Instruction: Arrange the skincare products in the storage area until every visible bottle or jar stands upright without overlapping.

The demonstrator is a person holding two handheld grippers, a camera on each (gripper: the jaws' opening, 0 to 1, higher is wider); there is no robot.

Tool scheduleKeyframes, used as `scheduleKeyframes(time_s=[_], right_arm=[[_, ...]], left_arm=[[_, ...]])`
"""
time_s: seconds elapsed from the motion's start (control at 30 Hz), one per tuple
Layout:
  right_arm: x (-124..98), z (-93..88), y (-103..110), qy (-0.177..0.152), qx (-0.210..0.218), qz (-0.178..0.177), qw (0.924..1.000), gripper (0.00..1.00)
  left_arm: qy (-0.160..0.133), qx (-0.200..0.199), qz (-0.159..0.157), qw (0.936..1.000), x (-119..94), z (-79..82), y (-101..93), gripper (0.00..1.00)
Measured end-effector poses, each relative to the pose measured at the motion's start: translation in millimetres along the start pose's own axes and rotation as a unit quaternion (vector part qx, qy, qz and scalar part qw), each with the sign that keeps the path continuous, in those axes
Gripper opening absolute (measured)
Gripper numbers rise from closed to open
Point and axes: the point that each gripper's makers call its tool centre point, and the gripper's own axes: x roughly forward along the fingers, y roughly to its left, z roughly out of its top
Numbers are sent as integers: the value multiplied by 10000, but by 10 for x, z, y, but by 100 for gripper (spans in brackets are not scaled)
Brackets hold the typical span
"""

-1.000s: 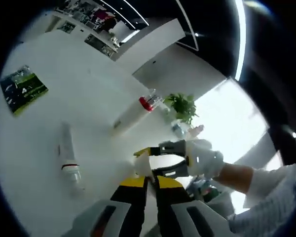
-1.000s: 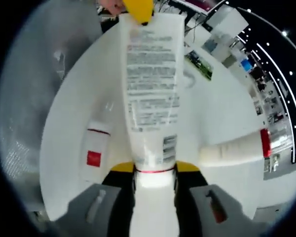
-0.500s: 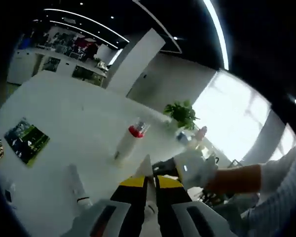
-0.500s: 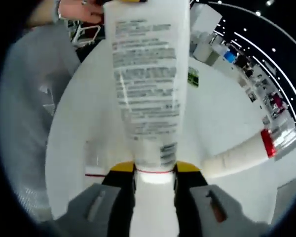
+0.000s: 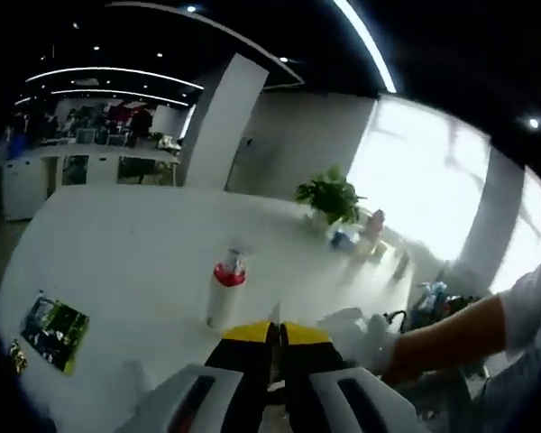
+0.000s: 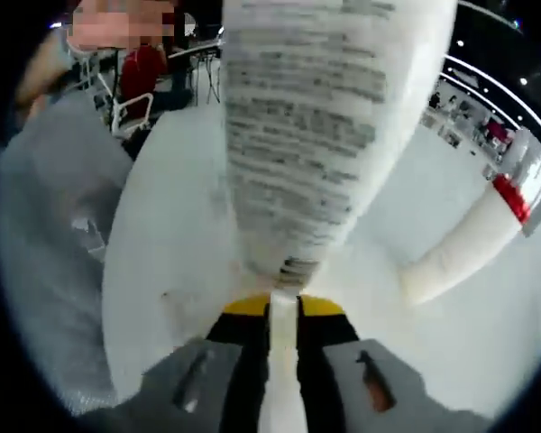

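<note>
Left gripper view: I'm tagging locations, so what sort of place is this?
Probably an open-plan office or showroom: a large white table, a white column, a potted plant by bright windows.

Blurred print on white tube (image 6: 298, 171), nothing legible

**Table Layout**

In the left gripper view, a bottle (image 5: 224, 293) stands on the table (image 5: 117, 244), ahead of the left gripper (image 5: 276, 336). A leaflet (image 5: 54, 322) lies on the table far to its left. A plant (image 5: 329, 194) stands behind, at the far edge. In the right gripper view, a tube (image 6: 298, 135) rises from the right gripper (image 6: 279, 311); the bottle (image 6: 473, 236) is to the tube's right.
</note>
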Motion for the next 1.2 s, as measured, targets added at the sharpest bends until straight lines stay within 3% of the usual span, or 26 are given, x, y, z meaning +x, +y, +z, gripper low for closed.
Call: scheduleKeyframes(time_s=[0.03, 0.07, 0.13, 0.3, 0.37, 0.53, 0.63, 0.7, 0.8, 0.83, 0.87, 0.93, 1.03, 1.13, 1.2], right_arm=[[18, 92, 45, -379, -55, 72, 9992, 3], [22, 68, 71, -309, 229, 96, 9992, 7], [-2, 119, 149, -482, 612, 272, 9966, 13], [-96, 78, 128, -443, 527, 206, 9974, 17], [-186, 143, 98, -666, 880, 154, 9938, 23], [-430, 317, 18, -1192, 1349, -202, 9835, 29], [-506, 361, 76, -1197, 1434, -194, 9822, 30], [-557, 405, 121, -1170, 1526, -174, 9812, 29], [-612, 312, 181, -605, 1919, -277, 9791, 29], [-619, 246, 181, -343, 2105, -355, 9763, 28], [-624, 213, 174, -244, 2442, -493, 9682, 27], [-626, 230, 136, -411, 2989, -749, 9505, 24], [-599, 306, 102, -702, 3400, -898, 9335, 10], [-513, 245, 39, -391, 2760, -1189, 9530, 6], [-462, 249, -5, -354, 2557, -1314, 9571, 3]], left_arm=[[15, -76, -53, 10000, 0, -4, -20, 4], [17, -84, -68, 9999, 1, -10, -23, 4], [-44, -42, -17, 10000, -8, -10, -3, 4], [37, 51, 58, 10000, -38, -56, 38, 5], [13, 71, 72, 9999, -51, -87, 65, 9], [-321, -131, 36, 9994, -104, -31, 103, 21], [-487, -131, -106, 9987, -196, -49, 66, 25], [-520, -310, -293, 9977, -275, -147, 37, 28], [-373, -487, -430, 9972, -345, -394, 86, 27], [-218, -472, -403, 9978, -338, -500, 114, 27], [66, -344, -335, 9988, -326, -653, 162, 26], [678, -53, -54, 9977, -261, -899, 271, 24], [1313, 238, 151, 9909, -140, -1152, 369, 21], [1424, 324, 121, 9892, 23, -1270, 391, 21], [1470, 499, 168, 9877, 90, -1306, 422, 21]])
